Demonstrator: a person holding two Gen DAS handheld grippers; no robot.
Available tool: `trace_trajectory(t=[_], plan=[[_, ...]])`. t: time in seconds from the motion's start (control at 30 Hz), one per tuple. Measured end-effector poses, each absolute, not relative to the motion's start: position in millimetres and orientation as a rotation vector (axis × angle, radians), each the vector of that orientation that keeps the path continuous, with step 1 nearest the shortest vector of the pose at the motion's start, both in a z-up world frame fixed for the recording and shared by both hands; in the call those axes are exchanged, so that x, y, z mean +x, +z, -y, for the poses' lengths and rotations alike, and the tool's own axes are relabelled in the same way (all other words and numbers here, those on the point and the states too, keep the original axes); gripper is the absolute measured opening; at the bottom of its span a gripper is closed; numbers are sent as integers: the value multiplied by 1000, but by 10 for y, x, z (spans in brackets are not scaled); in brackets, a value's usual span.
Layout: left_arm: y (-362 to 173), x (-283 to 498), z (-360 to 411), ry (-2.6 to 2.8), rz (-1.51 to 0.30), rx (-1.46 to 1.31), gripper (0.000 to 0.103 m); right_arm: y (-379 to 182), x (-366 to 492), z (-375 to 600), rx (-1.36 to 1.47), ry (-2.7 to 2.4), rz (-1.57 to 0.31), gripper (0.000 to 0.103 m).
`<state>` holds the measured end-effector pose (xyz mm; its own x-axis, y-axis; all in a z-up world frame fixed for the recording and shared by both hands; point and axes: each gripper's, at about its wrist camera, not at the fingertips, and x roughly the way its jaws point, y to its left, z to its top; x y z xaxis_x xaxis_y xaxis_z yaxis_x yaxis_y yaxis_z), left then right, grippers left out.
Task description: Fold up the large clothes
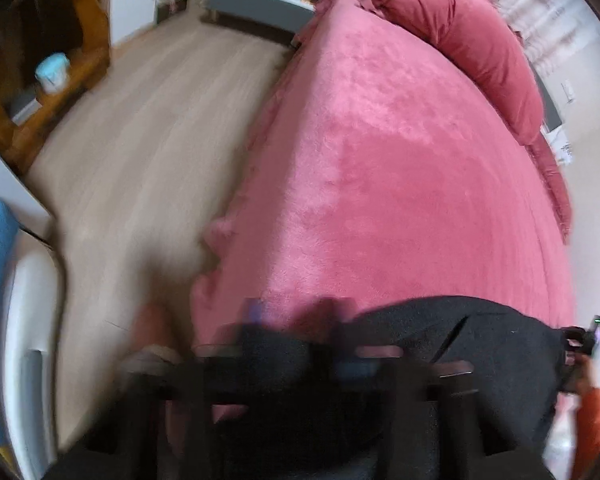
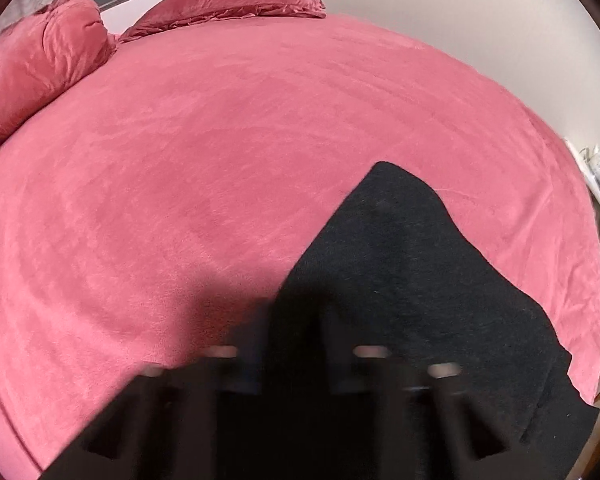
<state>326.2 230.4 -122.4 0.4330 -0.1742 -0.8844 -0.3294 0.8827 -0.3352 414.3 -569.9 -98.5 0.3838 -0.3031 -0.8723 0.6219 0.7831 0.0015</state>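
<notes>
Both grippers low over black garment (image 2: 412, 280), jaws blurred, pink bed (image 2: 220, 160).

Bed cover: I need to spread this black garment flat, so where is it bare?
The pink bed cover is bare from the black garment up to the pillows at the head, and across its left half. The crowded part is the near edge, where the garment lies bunched under both blurred tools.
</notes>
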Motion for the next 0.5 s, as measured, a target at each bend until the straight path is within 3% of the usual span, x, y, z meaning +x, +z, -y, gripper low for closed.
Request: trace_trajectory(t=[0.1, 0.5], plan=[[-1081, 3126, -2436, 86, -1072, -584, 12, -866, 3988, 5879, 501, -551, -987, 9], [-450, 2460, -2438, -84, -853, -664, 11, -32, 2758, 6096, 809, -299, -669, 9]])
